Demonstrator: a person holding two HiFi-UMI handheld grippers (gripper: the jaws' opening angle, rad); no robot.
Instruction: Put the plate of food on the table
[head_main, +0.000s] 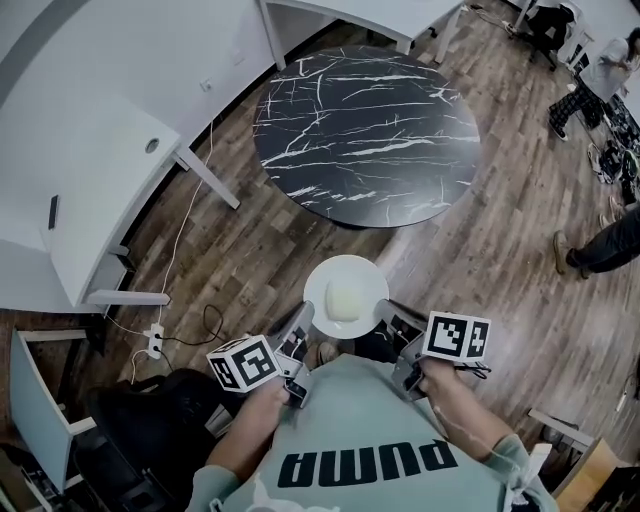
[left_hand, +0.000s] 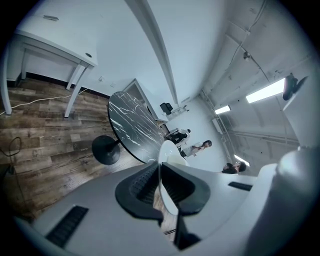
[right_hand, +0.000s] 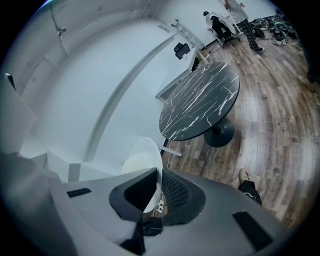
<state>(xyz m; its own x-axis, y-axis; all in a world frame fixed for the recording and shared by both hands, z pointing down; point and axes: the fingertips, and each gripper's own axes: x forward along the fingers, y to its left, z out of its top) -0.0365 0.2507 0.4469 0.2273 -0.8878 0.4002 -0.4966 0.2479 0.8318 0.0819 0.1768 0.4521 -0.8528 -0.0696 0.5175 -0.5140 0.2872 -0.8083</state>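
Observation:
A white plate (head_main: 345, 295) carrying a pale mound of food (head_main: 347, 299) hangs in the air above the wooden floor, short of the round black marble table (head_main: 365, 130). My left gripper (head_main: 303, 335) is shut on the plate's left rim, and my right gripper (head_main: 388, 322) is shut on its right rim. In the left gripper view the plate (left_hand: 170, 160) stands edge-on between the jaws, with the table (left_hand: 132, 125) beyond. The right gripper view shows the plate (right_hand: 142, 157) and food (right_hand: 137, 164) clamped in its jaws, the table (right_hand: 200, 102) ahead.
A white desk (head_main: 95, 190) stands at the left, with a cable and power strip (head_main: 155, 342) on the floor beside it. People (head_main: 600, 70) stand at the far right near cluttered gear. Another white desk (head_main: 380, 15) sits behind the marble table.

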